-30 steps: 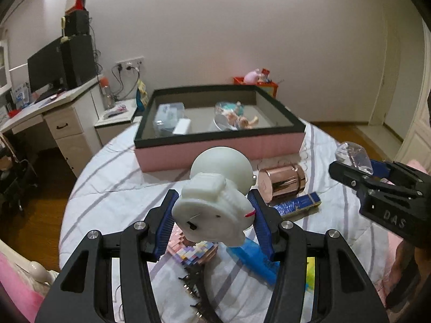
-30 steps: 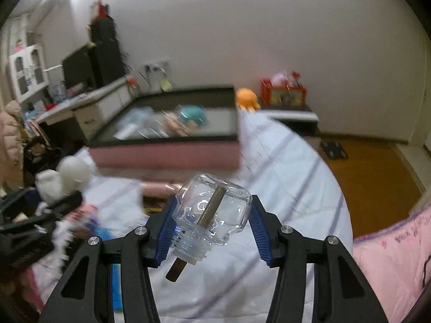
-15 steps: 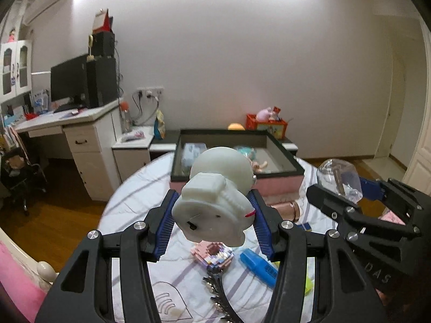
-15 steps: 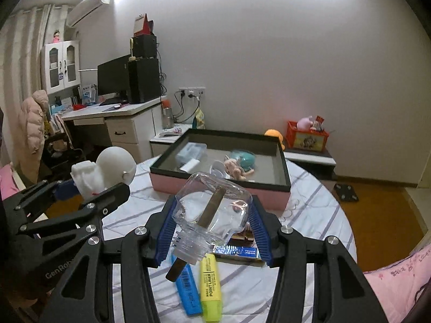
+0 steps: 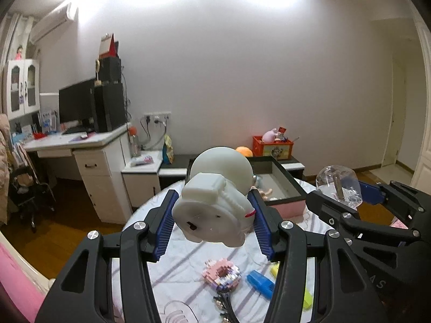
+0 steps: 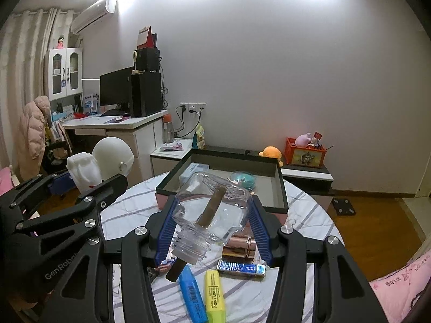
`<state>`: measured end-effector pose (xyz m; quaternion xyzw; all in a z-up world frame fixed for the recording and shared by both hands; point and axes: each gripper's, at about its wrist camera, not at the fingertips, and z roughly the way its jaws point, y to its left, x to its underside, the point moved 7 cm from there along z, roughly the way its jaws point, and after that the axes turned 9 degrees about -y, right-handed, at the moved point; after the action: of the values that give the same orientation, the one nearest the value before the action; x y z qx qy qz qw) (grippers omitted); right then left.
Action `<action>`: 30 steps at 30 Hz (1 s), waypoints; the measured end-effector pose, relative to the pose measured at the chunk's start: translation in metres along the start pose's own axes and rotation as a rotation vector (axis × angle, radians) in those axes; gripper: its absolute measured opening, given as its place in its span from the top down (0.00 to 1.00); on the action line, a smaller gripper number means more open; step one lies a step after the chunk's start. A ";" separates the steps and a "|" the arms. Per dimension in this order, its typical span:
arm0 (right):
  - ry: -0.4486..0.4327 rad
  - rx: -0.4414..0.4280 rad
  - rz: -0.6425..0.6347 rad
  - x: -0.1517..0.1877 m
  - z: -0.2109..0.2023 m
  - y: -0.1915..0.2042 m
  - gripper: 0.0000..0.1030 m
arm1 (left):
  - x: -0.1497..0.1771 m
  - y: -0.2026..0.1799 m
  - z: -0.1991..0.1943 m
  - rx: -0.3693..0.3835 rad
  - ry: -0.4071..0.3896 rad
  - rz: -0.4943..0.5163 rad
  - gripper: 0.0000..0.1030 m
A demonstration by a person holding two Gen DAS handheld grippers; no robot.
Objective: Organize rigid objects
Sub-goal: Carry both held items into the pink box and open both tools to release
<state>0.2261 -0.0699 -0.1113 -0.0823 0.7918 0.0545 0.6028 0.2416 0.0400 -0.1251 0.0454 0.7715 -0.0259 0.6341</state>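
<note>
Left tongs (image 5: pixel 212 224) clenched on a white figurine (image 5: pixel 215 202), its round head toward the pink box (image 5: pixel 277 185) and its flat base toward the camera; blue pads press both flanks. Right tongs (image 6: pixel 211 227) clenched on a clear glass bottle (image 6: pixel 212 210) that lies tilted, neck down toward the camera, with a brown stick (image 6: pixel 210 210) running through it and out of the mouth. Both held things hang above the round surface (image 6: pixel 309 210) covered in striped cloth, on the near side of the pink box.

Compared with 1 second earlier, both tongs sit higher and point less steeply down: the pink box, which filled the middle of each view, now lies lower and smaller, and in the left view it is partly hidden behind the figurine. More wall and ceiling light show. The grips are unchanged, with the same pad spacing and the same pose of figurine and bottle. The blur of the right view 1 second ago is gone.

On the surface near of the pink box lie a copper cylinder (image 6: pixel 239 245), a flat blue packet (image 6: pixel 241 267), a blue highlighter (image 6: pixel 192 294), a yellow highlighter (image 6: pixel 214 293) and a pink block toy (image 5: pixel 222 274). Inside the pink box rest a teal round item (image 6: pixel 243 180) and a pale clear case (image 6: pixel 194 171). These resting things keep their places relative to the pink box.
</note>
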 end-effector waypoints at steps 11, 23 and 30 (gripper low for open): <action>-0.038 0.016 -0.003 -0.013 0.014 -0.007 0.49 | -0.017 -0.003 0.019 -0.019 -0.065 0.047 0.48; -0.045 0.061 -0.029 -0.031 0.075 -0.029 0.49 | -0.032 -0.011 0.103 -0.001 -0.083 0.108 0.48; 0.066 0.071 -0.037 -0.011 0.144 -0.042 0.48 | -0.004 -0.013 0.188 0.029 0.084 0.140 0.48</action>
<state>0.3739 -0.0840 -0.1384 -0.0771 0.8111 0.0122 0.5797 0.4242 0.0091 -0.1584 0.1094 0.7919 0.0095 0.6007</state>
